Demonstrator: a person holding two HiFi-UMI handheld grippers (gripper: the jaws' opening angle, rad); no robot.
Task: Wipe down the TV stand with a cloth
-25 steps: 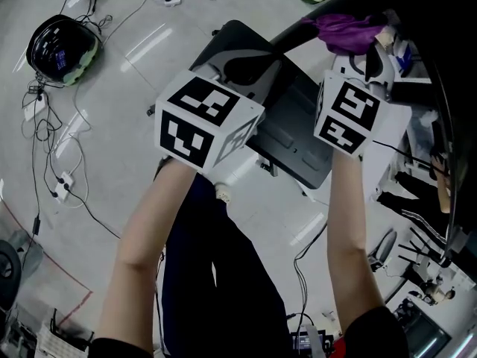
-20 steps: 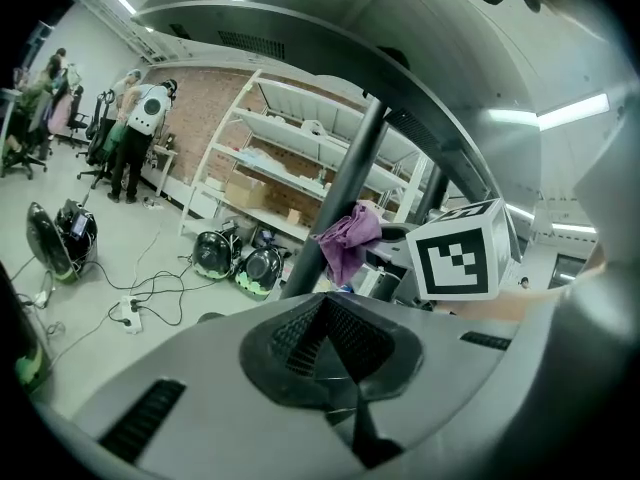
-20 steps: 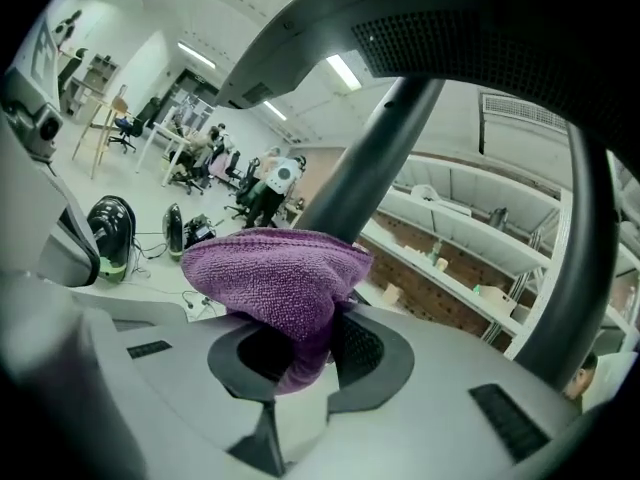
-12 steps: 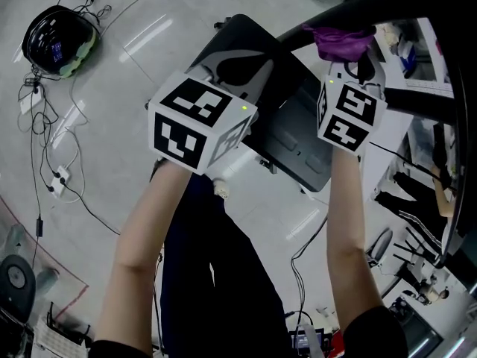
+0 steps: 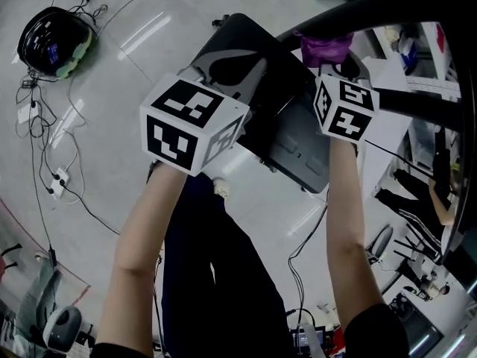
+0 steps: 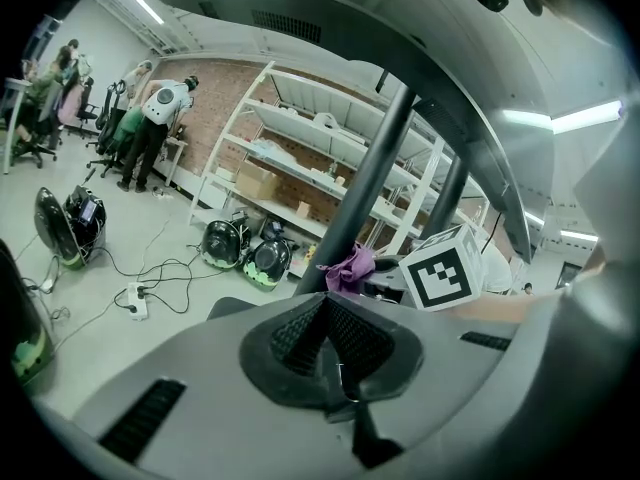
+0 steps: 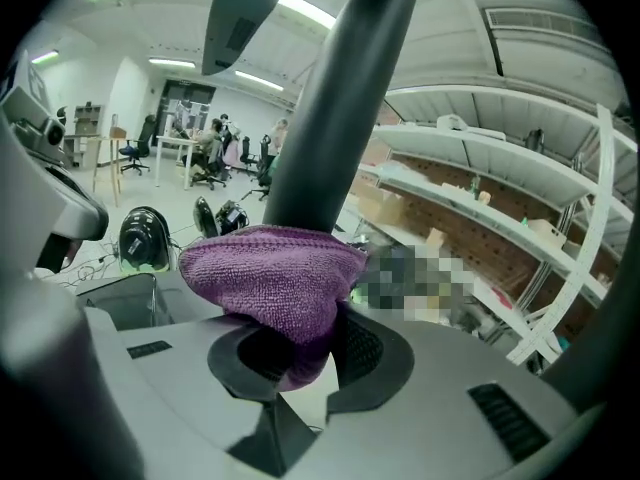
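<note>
Cloth [image 7: 270, 278], clamped in right gripper [image 7: 312, 356], has slid further along the stand pole [image 7: 330, 98] over the last second, so wiping's under way; left gripper [image 6: 327, 340] closed, empty, idle alongside.

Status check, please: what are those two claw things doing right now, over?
Right gripper shut on purple cloth, cloth pressed to the stand's black pole. Left gripper shut, empty. Nothing seen blocking the pole.

Purple cloth [image 7: 268, 280], black stand pole [image 7: 332, 108]
</note>
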